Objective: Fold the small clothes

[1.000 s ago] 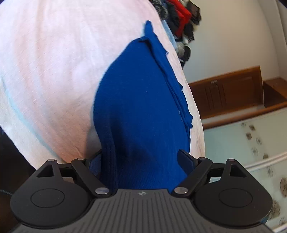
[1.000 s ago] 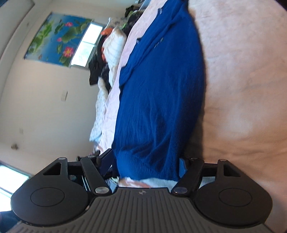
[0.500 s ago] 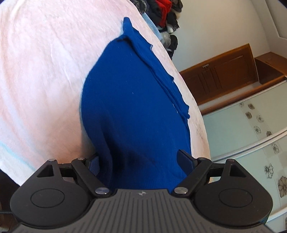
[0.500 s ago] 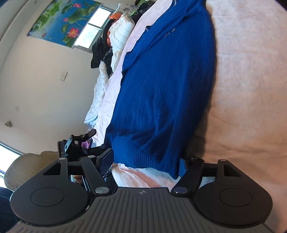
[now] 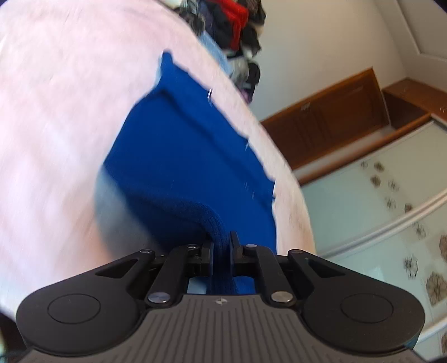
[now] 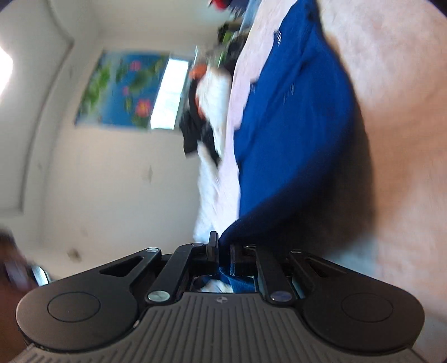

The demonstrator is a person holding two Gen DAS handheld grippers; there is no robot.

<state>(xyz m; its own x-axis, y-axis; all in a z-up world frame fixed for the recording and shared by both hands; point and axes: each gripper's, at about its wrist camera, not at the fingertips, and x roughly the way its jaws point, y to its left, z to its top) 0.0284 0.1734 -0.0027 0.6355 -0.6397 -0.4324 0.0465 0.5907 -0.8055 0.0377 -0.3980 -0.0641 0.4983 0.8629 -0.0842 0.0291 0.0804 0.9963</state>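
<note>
A blue knit sweater [image 5: 181,156] lies spread on a bed with a pink sheet [image 5: 56,111]. My left gripper [image 5: 222,243] is closing on the sweater's near edge. A thick ridge of blue fabric is pinched between its pads and lifted off the sheet. In the right wrist view the same sweater [image 6: 293,125] stretches away over the sheet [image 6: 396,139]. My right gripper [image 6: 223,245] is closing on another part of the near edge, with blue fabric clamped between its jaws and a raised fold casting a dark shadow. Both views are blurred by motion.
A heap of dark and red clothes [image 5: 234,25] sits at the far end of the bed. A wooden cabinet [image 5: 329,117] and patterned glass doors [image 5: 391,195] stand to the right. White bedding and dark clothes [image 6: 212,111] hang off the bed's side below a flower poster [image 6: 123,89].
Both grippers stood wide open around the sweater's edge and have now closed onto it. The left one has risen, pulling the hem up. The right one has shifted sideways and rolled.
</note>
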